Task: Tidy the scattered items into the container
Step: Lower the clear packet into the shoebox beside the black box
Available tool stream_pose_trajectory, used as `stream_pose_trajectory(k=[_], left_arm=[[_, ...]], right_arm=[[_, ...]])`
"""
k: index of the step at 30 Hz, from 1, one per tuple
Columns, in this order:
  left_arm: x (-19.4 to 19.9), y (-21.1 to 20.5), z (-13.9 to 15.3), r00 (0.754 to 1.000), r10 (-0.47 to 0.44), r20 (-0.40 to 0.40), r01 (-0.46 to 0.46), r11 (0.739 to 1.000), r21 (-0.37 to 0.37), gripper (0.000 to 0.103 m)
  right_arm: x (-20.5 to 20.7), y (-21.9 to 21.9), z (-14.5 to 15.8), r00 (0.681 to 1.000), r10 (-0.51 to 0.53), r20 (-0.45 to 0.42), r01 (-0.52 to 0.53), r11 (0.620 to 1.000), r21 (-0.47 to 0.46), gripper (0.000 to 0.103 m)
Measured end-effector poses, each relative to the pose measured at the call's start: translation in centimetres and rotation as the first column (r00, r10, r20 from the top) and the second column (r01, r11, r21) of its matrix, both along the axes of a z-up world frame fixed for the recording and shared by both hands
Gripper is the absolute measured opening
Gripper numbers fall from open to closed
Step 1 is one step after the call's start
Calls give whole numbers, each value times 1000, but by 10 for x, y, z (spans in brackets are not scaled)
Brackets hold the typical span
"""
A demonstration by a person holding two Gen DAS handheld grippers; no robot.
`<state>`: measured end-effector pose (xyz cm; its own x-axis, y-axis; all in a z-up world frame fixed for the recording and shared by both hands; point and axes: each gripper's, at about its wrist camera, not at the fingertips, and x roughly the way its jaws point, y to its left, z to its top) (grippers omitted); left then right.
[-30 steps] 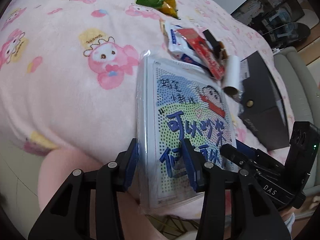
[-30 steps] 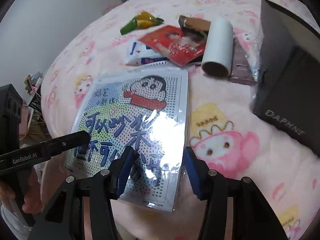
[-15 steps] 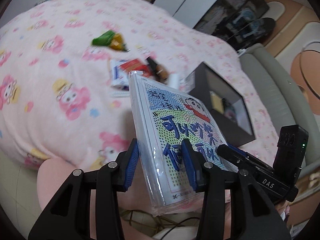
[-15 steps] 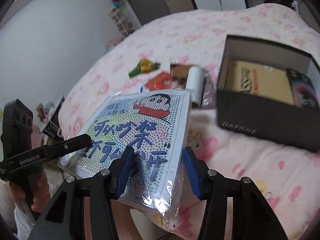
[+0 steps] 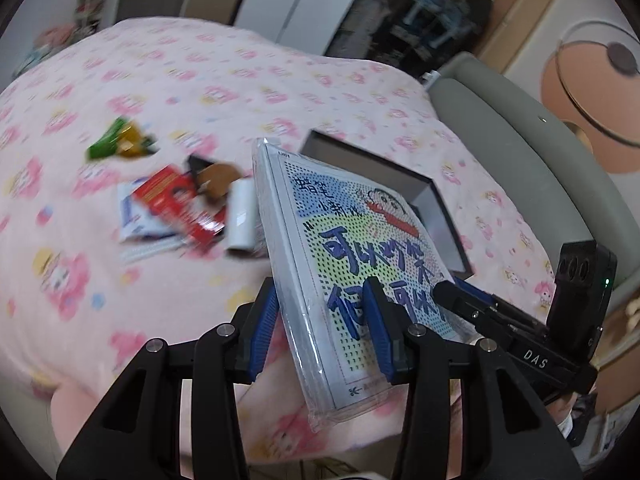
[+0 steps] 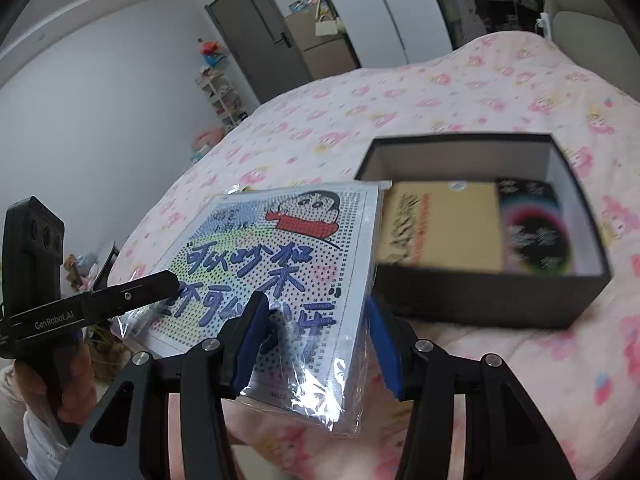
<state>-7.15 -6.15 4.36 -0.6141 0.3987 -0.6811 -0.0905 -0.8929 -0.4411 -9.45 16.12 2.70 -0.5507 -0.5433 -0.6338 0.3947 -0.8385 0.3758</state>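
The craft kit [image 6: 288, 280], a flat cartoon-printed board sealed in clear plastic, is now off the bed and in the air. A second ago it lay flat on the pink blanket [image 5: 200, 80] near the bed's front edge. The left gripper [image 5: 324, 324] and the right gripper [image 6: 316, 328] each pinch its near edge, jaws about half open and closed across the kit's thickness. Between them they have raised it and carried it toward the black box [image 6: 500, 304], so its far corner now overlaps the box's near left corner. That suggests the lift is done and only the lowering in remains.

The box sits open near the right side of the bed. It already holds a tan packet [image 6: 440, 228] and a dark printed packet [image 6: 536, 232], which cover most of the floor, so the kit will probably have to rest on top of them.

Still loose on the blanket, left of the box: a white roll [image 5: 240, 216], a red packet [image 5: 176, 200], a blue-and-white packet [image 5: 132, 220] and a green-and-yellow wrapper [image 5: 116, 144].
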Motion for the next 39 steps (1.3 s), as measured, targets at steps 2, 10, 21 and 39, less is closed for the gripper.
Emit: stream_pose_trajectory(k=[2, 10, 21, 39], left_arm=[[-22, 16, -1, 1000, -18, 9, 18, 1000, 11, 44], [-99, 69, -7, 998, -61, 20, 61, 998, -7, 44], [-171, 115, -69, 980, -78, 183, 95, 992, -84, 44], [-168, 115, -99, 961, -32, 275, 107, 960, -261, 42]], right_arm=[[-14, 16, 8, 999, -28, -35, 29, 999, 15, 47], [-82, 71, 14, 994, -47, -95, 51, 998, 36, 47], [-138, 106, -60, 994, -91, 62, 88, 995, 50, 47], [-146, 79, -92, 986, -120, 113, 88, 963, 253, 45]])
